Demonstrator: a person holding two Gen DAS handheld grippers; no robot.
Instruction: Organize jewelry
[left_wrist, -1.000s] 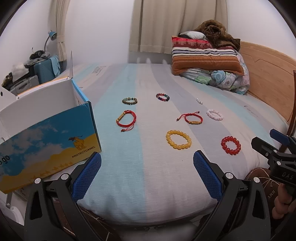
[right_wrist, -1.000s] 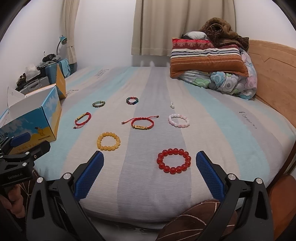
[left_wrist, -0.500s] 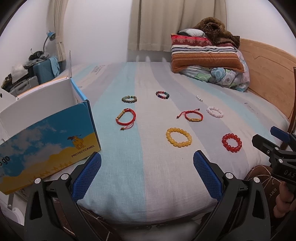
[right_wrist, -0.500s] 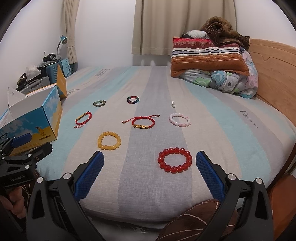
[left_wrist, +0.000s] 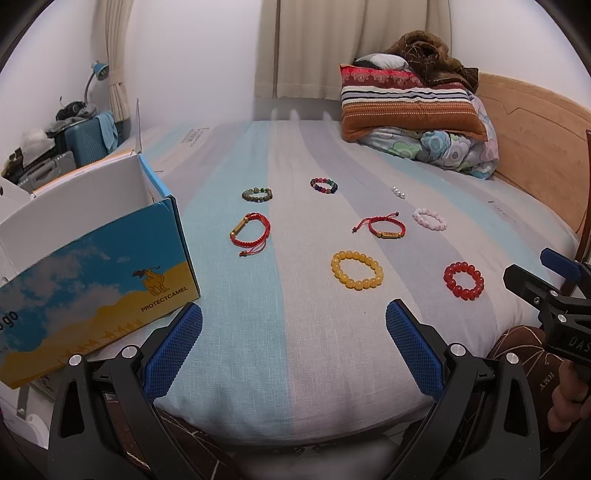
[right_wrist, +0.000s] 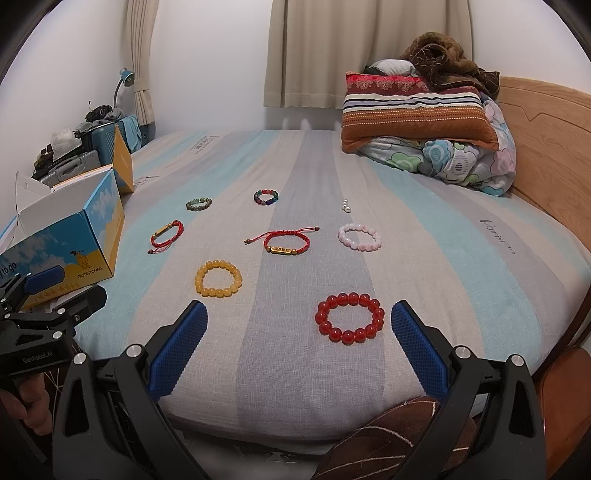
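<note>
Several bracelets lie on the striped bed. A yellow bead bracelet (left_wrist: 357, 270) (right_wrist: 218, 278) and a red bead bracelet (left_wrist: 464, 280) (right_wrist: 349, 318) are nearest. Behind them lie two red cord bracelets (left_wrist: 251, 232) (right_wrist: 286, 243), a pink bead bracelet (right_wrist: 359, 237), a green one (left_wrist: 257, 193), a dark multicolour one (right_wrist: 266, 196) and small white pearls (right_wrist: 345, 206). My left gripper (left_wrist: 294, 341) is open and empty above the bed's near edge. My right gripper (right_wrist: 299, 339) is open and empty just in front of the red bead bracelet.
An open blue-and-yellow cardboard box (left_wrist: 85, 258) (right_wrist: 70, 243) stands at the bed's left edge. Pillows and a folded quilt (right_wrist: 424, 125) are stacked at the far right by the wooden headboard (right_wrist: 546, 147). Suitcases and clutter (left_wrist: 74, 140) stand beyond the box.
Both grippers have shifted slightly towards the bed; the bracelets sit a little nearer in the right wrist view. Nothing was taken hold of.
</note>
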